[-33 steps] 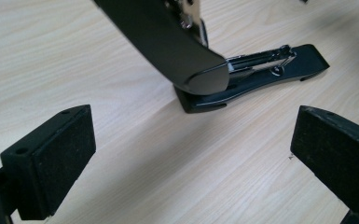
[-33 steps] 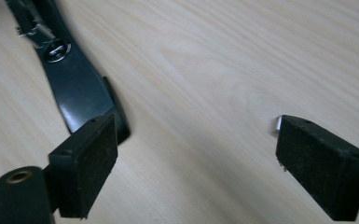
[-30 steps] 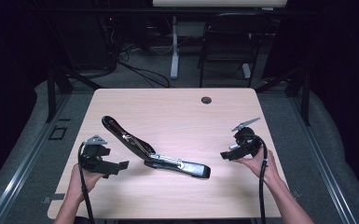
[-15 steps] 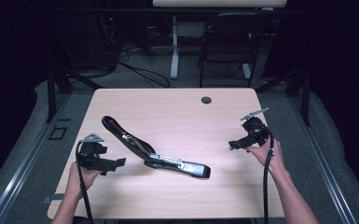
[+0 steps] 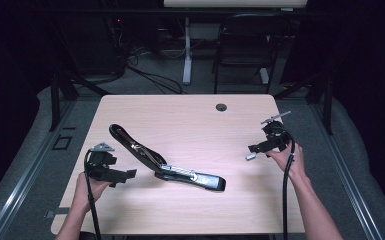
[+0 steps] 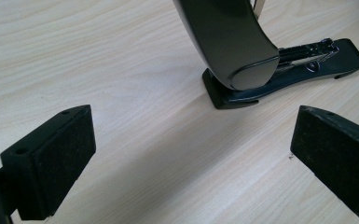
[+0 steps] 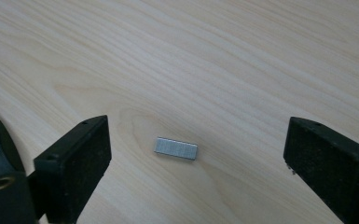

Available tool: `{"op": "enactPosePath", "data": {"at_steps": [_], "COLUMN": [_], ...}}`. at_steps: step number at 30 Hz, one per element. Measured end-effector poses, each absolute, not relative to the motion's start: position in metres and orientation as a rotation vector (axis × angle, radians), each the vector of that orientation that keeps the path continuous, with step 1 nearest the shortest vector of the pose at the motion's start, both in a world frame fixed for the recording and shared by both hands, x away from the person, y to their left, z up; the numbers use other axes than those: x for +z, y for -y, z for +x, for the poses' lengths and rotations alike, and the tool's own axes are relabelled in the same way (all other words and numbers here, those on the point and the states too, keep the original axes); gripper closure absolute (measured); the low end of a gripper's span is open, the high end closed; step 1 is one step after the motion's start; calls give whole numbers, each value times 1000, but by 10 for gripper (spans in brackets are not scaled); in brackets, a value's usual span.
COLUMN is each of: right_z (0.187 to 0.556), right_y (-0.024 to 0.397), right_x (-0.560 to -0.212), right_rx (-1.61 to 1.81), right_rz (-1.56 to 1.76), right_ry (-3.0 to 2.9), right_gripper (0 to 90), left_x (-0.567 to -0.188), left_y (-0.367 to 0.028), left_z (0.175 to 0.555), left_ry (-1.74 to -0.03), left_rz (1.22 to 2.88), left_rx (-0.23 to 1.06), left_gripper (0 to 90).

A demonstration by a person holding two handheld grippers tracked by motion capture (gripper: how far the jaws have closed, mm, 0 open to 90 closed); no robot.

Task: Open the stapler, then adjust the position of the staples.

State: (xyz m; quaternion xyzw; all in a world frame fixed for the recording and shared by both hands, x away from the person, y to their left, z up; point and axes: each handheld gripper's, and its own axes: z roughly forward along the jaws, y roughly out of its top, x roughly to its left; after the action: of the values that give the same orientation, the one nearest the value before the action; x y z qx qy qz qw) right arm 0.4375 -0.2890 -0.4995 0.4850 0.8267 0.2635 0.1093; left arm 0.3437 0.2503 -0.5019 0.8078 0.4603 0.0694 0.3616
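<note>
Right hand-held gripper (image 7: 196, 163), jaws apart after just closing slightly, hovers over a strip of staples (image 7: 176, 148) lying flat on the bench (image 5: 190, 115), between but untouched by them. Left hand-held gripper (image 6: 191, 158), jaws apart and empty, faces the opened stapler (image 5: 166, 161).

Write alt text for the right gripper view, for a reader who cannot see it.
A small silver strip of staples lies flat on a pale wooden table, in the gap between the two black pads of the open right gripper. Neither pad touches it.
</note>
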Motion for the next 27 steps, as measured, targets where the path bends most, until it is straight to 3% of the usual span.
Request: {"op": "enactPosePath", "data": {"at_steps": [9,14,16,27], "right_z": [446,449,449,453], "right_y": [281,273,270,262], "right_x": [-525,-534,-540,-545], "right_rx": [663,559,562,506], "right_rz": [1496,1535,1542,1575], "right_ry": [-2497,-2538,-2530,-2549], "right_gripper": [185,363,396,514], "left_x": [-503,-503,-503,-503], "left_y": [-251,-251,-251,-249], "left_z": [345,345,345,345], "left_ry": [-1188,-1187,-1185,-1181], "left_rz": [2084,2097,2094,2109], "left_rx": [171,165,166,158], "left_gripper": [2,2,2,2]}}
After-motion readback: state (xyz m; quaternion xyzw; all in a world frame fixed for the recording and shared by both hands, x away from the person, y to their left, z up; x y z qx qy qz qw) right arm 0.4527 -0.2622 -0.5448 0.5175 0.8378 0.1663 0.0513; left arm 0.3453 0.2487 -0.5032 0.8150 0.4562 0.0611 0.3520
